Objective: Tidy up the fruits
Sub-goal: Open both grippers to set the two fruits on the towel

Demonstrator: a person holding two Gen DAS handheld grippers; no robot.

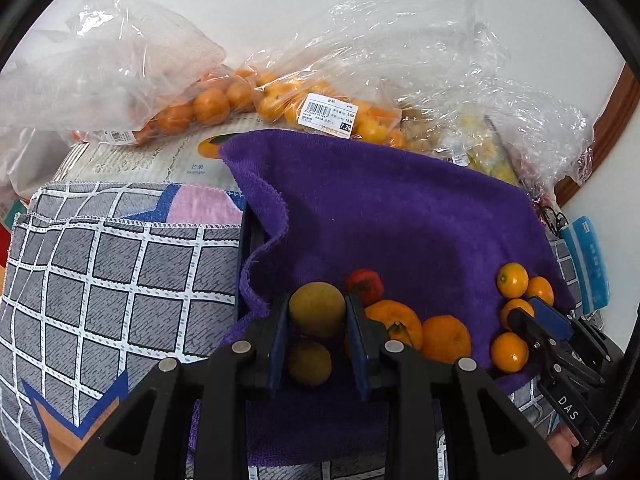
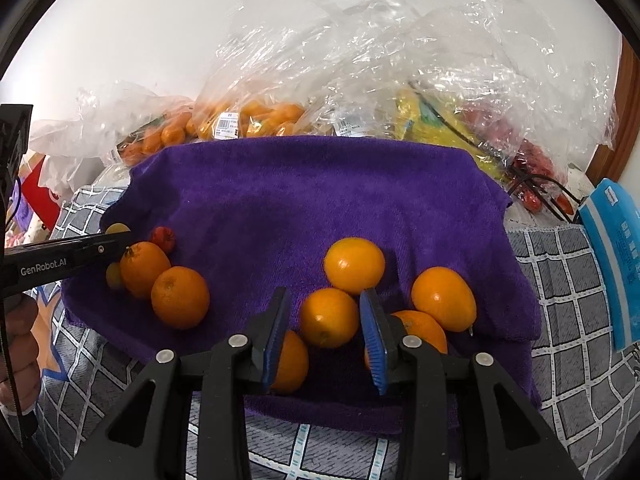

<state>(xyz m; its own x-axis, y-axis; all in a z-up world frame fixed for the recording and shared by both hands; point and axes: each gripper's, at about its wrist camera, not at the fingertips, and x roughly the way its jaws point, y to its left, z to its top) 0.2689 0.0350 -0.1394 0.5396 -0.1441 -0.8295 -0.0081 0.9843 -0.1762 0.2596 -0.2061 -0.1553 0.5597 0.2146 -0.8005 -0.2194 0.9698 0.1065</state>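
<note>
Fruit is lying in two groups on the purple towel (image 2: 320, 200), which is covering a checked cloth (image 1: 112, 272). At the left, the left gripper (image 1: 317, 312) is clamping a yellow-green fruit (image 1: 317, 309); both blue pads are pressing on its sides. A second yellow-green fruit (image 1: 309, 362) is sitting directly beneath it, with a small red fruit (image 1: 365, 285) and two oranges (image 1: 424, 332) just beside it to the right. At the right, the right gripper (image 2: 326, 316) is bracketing a small orange citrus (image 2: 329, 317); narrow gaps are showing on both sides, so the pads are not pressing and the jaws are standing slightly apart. The citrus is lying straight ahead between the fingers, roughly round with no marked long axis, and touching neighbouring citrus behind and beside it. The right hand is the nearer one to this cluster. Bagged fruit (image 1: 312, 108) is waiting at the far edge of the towel. Judgement: the citrus appears placed, and a straight withdrawal along the finger line should clear it without disturbing neighbours.
</note>
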